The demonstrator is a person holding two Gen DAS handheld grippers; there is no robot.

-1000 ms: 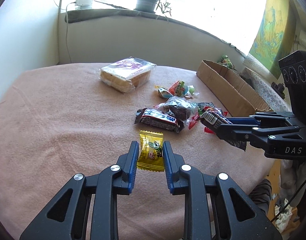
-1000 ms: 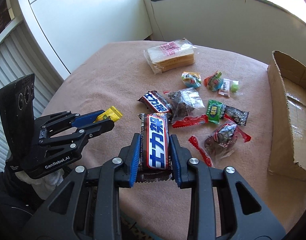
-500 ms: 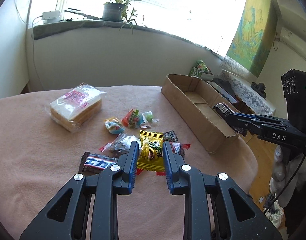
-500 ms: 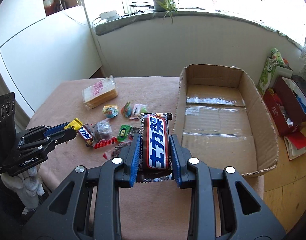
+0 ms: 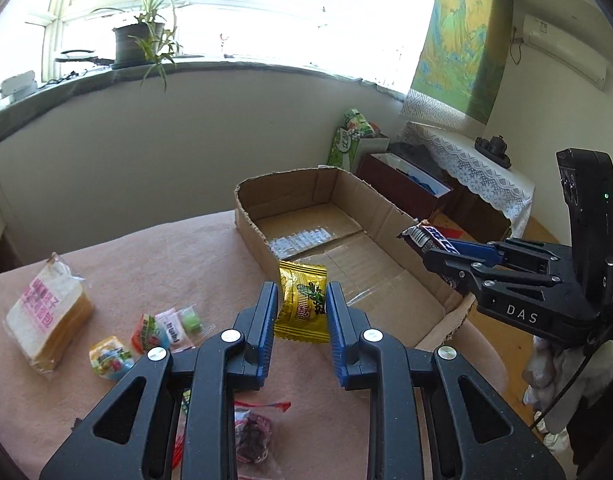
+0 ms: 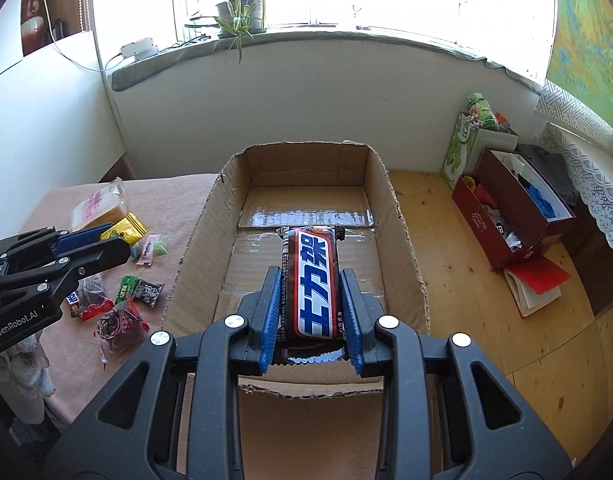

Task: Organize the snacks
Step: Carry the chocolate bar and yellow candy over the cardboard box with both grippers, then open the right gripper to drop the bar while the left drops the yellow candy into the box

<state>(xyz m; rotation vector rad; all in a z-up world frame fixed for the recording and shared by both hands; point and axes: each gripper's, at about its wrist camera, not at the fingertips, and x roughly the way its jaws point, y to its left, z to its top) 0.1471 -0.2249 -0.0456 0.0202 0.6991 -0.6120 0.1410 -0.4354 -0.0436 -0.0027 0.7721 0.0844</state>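
Between right tongs (image 6: 310, 316), chocolate bar (image 6: 312, 280), over cardboard box (image 6: 402, 240)

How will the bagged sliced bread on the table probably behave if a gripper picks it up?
The bagged bread probably squashes easily: soft slices in a loose clear bag. It looks light for its bulk. The glossy film may slip or stretch, so a grip on the bag alone could let it sag.

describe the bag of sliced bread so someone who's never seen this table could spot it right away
Start at the cardboard box on the pink-covered table, then look to the table's far left. The bag of sliced bread lies there alone: a clear bag with pink print, much bigger than the small candy wrappers nearby.
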